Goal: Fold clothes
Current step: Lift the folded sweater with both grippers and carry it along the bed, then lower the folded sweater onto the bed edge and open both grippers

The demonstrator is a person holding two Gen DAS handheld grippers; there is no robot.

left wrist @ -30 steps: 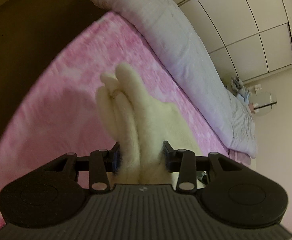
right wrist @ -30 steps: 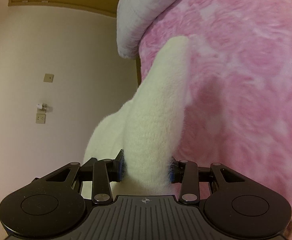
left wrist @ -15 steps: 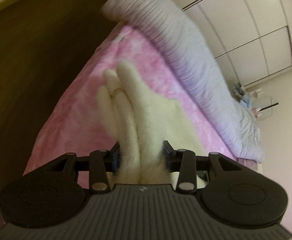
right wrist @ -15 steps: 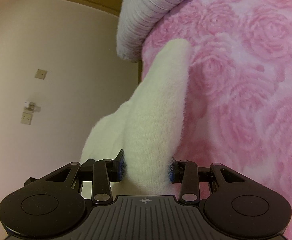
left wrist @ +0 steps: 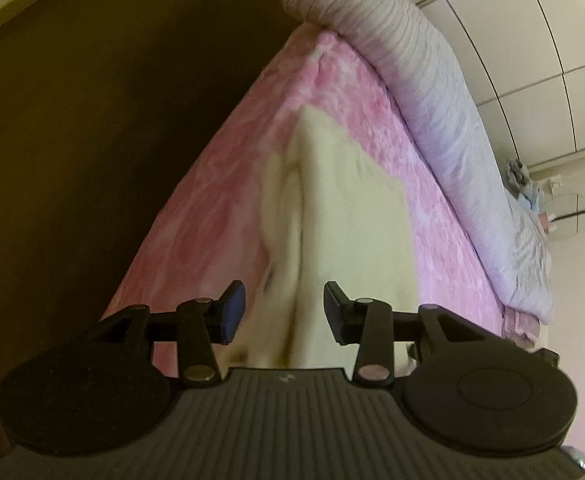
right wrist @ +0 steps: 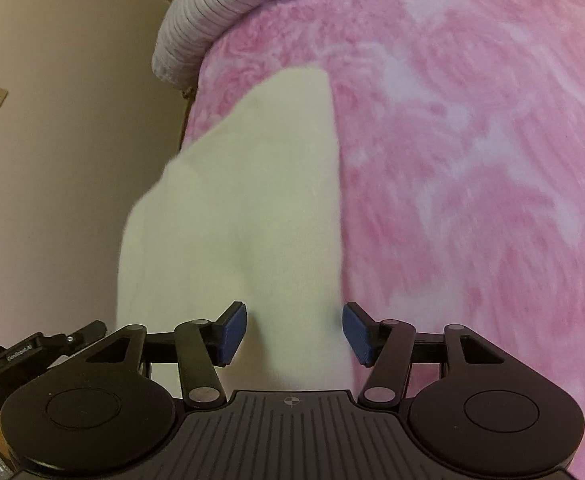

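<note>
Starting at the left, our left gripper hangs low over the bed with its jaws spread; the cream garment runs between the blue pads, and as far as the blurred picture shows, neither pad presses it. The fuzzy cloth lies on the pink blanket, with a ridge or fold line running up its middle toward a narrow far end. Along the right side of that view a grey striped duvet is rolled up beside the blanket, clear of the garment.

Moving to the right, our right gripper also has its jaws parted, with the cream garment passing between them and a gap showing at each pad. From here the piece looks like a flat panel with one straight edge on the right, resting on the pink blanket.

We judge that the garment is lying on the bed in at least a partly folded shape, released by both tools. Whether more folds remain we cannot tell, since its near end is hidden behind the grippers.
</note>
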